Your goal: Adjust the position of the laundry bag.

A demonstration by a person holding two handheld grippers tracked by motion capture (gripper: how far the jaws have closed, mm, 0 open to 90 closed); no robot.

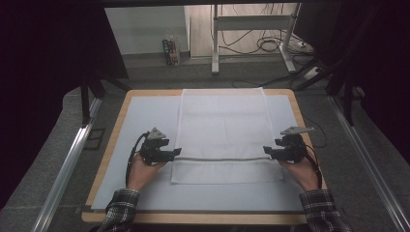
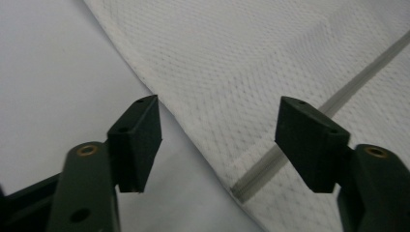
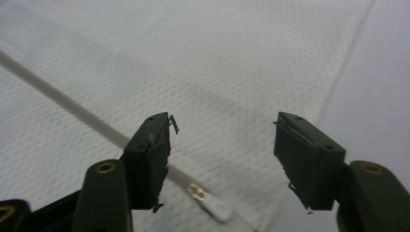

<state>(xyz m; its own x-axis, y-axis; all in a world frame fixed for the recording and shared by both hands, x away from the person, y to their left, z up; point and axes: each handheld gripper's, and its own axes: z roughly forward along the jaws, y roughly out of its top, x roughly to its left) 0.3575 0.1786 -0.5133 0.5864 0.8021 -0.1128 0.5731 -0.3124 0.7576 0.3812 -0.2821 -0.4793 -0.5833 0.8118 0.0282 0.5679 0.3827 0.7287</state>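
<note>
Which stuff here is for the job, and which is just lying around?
For the job:
mesh bag
zip
left claw
right claw
mat

Just lying around:
cables
metal stand
small box

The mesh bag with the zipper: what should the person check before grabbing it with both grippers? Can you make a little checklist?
1. Mesh bag lies flat on the mat: ok.
2. Left gripper is at the bag's left edge, by the zipper end: ok.
3. Right gripper is at the bag's right edge, by the other zipper end: ok.
4. Left fingers stand apart with the bag's edge between them, not yet pinching: ok.
5. Right fingers stand apart over the zipper pull, not yet pinching: ok.
6. Whether the fingers sit low enough to catch the fabric: cannot tell.
</note>
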